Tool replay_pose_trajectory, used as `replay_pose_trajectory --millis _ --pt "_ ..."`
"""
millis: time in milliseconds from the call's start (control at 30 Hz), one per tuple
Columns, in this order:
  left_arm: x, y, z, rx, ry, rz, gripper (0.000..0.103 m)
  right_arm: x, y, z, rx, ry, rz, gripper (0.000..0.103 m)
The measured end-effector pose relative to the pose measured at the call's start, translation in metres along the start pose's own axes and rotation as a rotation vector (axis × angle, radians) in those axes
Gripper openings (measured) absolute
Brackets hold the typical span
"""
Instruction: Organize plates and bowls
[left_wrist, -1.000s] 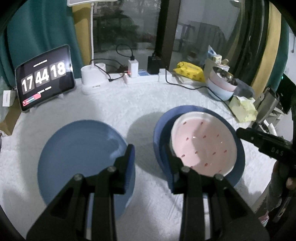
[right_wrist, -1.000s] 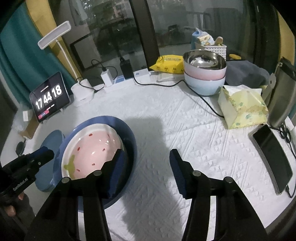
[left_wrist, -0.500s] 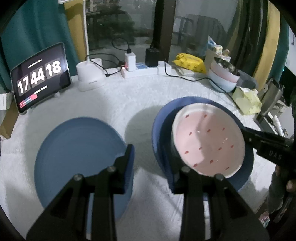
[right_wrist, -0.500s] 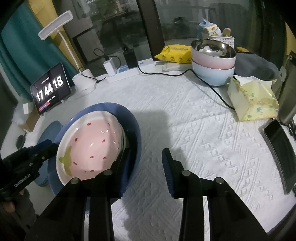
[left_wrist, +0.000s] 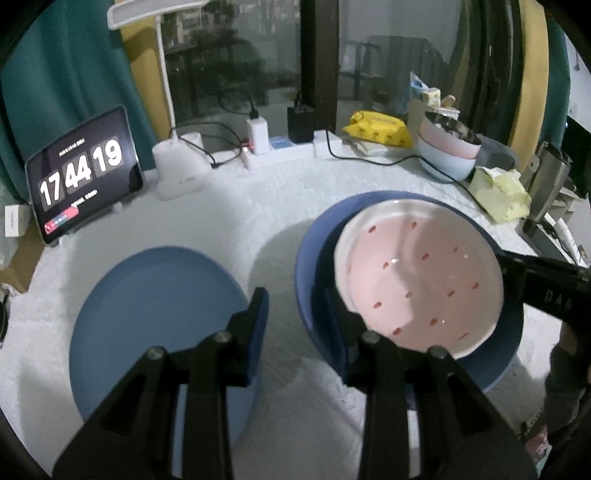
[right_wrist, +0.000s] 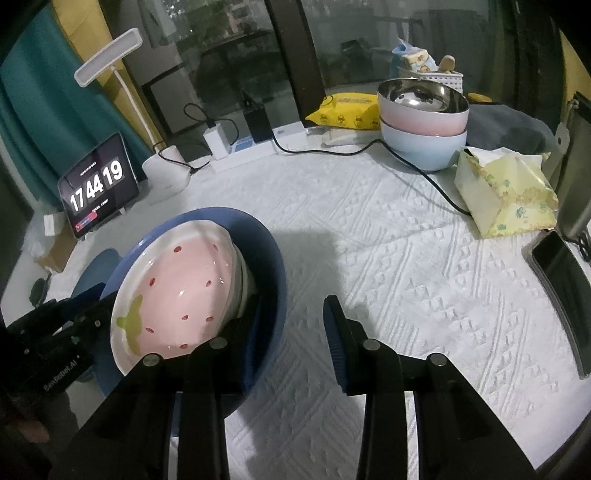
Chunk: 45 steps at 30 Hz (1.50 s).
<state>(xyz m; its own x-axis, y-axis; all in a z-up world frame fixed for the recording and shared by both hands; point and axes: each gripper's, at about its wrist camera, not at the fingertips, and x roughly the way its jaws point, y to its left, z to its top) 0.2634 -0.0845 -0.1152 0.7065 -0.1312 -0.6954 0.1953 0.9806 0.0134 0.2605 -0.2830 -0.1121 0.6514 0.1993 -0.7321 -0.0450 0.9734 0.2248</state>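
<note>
Your left wrist view rides just behind the left claw (left_wrist: 297, 314) and looks steeply down across the tabletop (left_wrist: 236, 206) toward the far window, close over the flat blue plate (left_wrist: 147, 314). Your right wrist view sits behind the right claw (right_wrist: 291, 332), angled down the same way from further right. Both views share the blue bowl (left_wrist: 314, 266) with the pink plate (left_wrist: 424, 280) tilted in it, the clock tablet (left_wrist: 83, 173) at far left, and the stacked bowls (right_wrist: 424, 125) at far right; each view catches the other claw at its edge
</note>
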Motion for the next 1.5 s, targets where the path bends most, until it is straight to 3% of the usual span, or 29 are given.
replay_pose_trajectory --millis 200,367,800,933,1500 --pt "0.001 0.006 -0.001 -0.039 -0.017 -0.052 0.026 0.0 -0.001 -0.001 0.033 -0.002 0.015 0.03" --pt "0.0 0.002 0.001 -0.028 -0.021 -0.061 0.018 0.0 0.006 -0.003 0.034 -0.011 0.027 0.012" --pt "-0.001 0.008 0.001 -0.09 -0.011 -0.118 0.013 0.0 0.006 -0.003 0.075 -0.017 0.024 0.01" --pt "-0.004 0.005 0.001 -0.077 -0.016 -0.1 0.013 -0.002 0.005 -0.003 0.092 -0.012 0.025 0.01" --pt "-0.036 0.017 0.012 -0.09 -0.087 -0.115 0.013 -0.028 0.023 0.009 0.071 -0.061 0.021 0.01"
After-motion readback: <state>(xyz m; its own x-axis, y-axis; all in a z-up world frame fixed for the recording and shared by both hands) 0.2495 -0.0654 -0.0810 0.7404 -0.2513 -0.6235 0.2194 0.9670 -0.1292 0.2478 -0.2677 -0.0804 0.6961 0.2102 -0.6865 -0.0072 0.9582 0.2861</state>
